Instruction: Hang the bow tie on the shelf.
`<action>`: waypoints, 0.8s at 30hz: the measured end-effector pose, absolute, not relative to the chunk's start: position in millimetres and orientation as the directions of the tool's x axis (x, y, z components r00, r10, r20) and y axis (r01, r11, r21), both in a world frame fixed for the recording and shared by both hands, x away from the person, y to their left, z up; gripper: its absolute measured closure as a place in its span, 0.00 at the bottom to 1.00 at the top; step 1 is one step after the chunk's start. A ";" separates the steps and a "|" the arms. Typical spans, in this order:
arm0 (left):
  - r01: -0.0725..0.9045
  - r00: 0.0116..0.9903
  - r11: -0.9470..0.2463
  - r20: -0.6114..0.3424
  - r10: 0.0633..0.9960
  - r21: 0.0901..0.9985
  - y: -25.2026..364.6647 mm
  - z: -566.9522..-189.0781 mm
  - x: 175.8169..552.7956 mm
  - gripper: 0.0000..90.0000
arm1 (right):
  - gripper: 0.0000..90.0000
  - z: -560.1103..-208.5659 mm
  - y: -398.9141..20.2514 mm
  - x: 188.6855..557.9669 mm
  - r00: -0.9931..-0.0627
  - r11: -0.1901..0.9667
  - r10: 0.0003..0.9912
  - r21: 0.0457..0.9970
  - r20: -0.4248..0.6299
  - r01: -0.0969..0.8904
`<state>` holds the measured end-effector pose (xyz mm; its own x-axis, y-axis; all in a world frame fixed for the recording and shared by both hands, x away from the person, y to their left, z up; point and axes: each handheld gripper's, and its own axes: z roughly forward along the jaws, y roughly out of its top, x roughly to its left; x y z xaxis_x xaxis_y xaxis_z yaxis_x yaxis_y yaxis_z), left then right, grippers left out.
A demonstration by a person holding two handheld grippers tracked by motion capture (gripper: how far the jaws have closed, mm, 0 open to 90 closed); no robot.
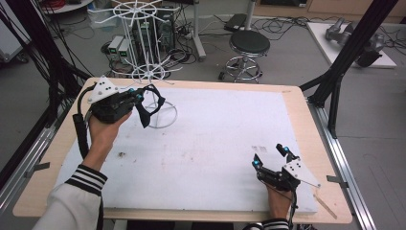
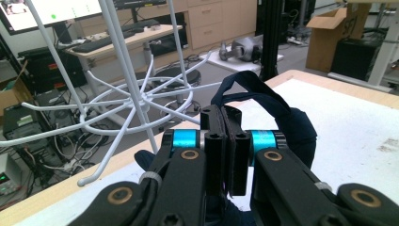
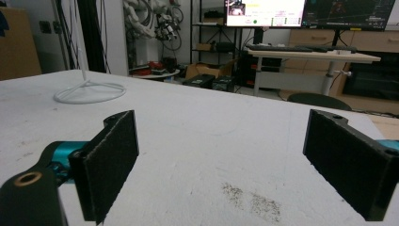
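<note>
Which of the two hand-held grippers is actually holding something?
The left hand-held gripper, beside the white wire rack, pinches a dark fabric strap; the right hand-held gripper is open.

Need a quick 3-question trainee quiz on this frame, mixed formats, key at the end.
1. True or false: the right gripper is shut on the dark fabric loop.
2. Which gripper is nearer the white wire rack? A) the left gripper B) the right
3. Fill in: the right gripper's jaws stand ____ above the white table mat.

Key: 1 false; the left holds it. 2 A. 3 open.
</note>
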<state>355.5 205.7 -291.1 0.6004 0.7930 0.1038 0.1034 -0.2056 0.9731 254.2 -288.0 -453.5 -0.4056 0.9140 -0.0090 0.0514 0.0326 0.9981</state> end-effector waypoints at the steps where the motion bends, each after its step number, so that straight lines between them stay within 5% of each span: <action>1: 0.103 0.600 -0.206 0.104 0.793 0.973 205.7 -291.1 355.5 0.98 | 0.11 -453.6 -287.9 254.2 -0.406 0.032 0.914 0.998 -0.008 0.052; 24: 0.137 0.547 -0.186 0.082 0.833 0.973 205.9 -307.1 359.9 0.98 | 0.11 -453.6 -287.9 254.3 -0.405 0.035 0.914 0.998 -0.012 0.049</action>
